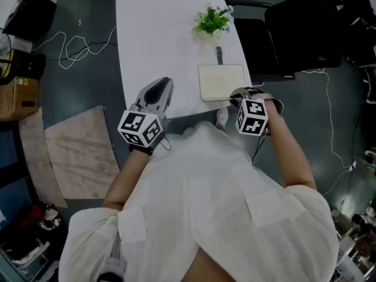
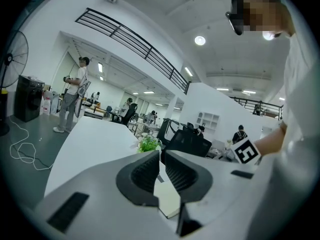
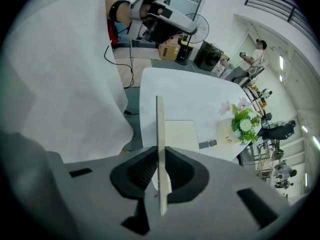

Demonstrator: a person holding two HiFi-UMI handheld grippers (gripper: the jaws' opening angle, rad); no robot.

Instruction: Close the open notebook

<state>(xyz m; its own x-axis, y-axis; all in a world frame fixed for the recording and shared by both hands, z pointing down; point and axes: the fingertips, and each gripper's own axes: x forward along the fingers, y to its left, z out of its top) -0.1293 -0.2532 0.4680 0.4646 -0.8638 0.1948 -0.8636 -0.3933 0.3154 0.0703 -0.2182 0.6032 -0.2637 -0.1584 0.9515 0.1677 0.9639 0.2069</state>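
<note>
Pinching the notebook's cover (image 3: 159,129) edge-on, the jaws of your right gripper (image 3: 161,159) press on the thin board from both sides, and it stands upright between them in the right gripper view. Beyond it a cream page of the notebook (image 3: 181,134) lies flat on the white desk (image 3: 175,91).

From the head view, the notebook (image 1: 221,82) sits near the desk's (image 1: 158,34) front edge, on your right side. Your right gripper (image 1: 239,96) points steeply down at its near right corner.

Your left gripper (image 1: 158,90) hovers level over the front edge of the desk, left of the notebook and apart from it. In the left gripper view its jaws (image 2: 161,156) are pressed nearly together, with only a sliver of gap and nothing gripped. The notebook (image 2: 167,196) shows past them on the desk.

A small potted plant (image 1: 212,20) with green leaves and pale flowers stands farther back on the desk, behind the notebook. A dark strap (image 1: 219,54) lies between plant and notebook, just beyond the notebook's far edge. The right gripper view shows the same plant (image 3: 244,121) and strap (image 3: 209,144) to the right of the raised cover.

A black chair (image 1: 294,34) stands to the desk's right.
</note>
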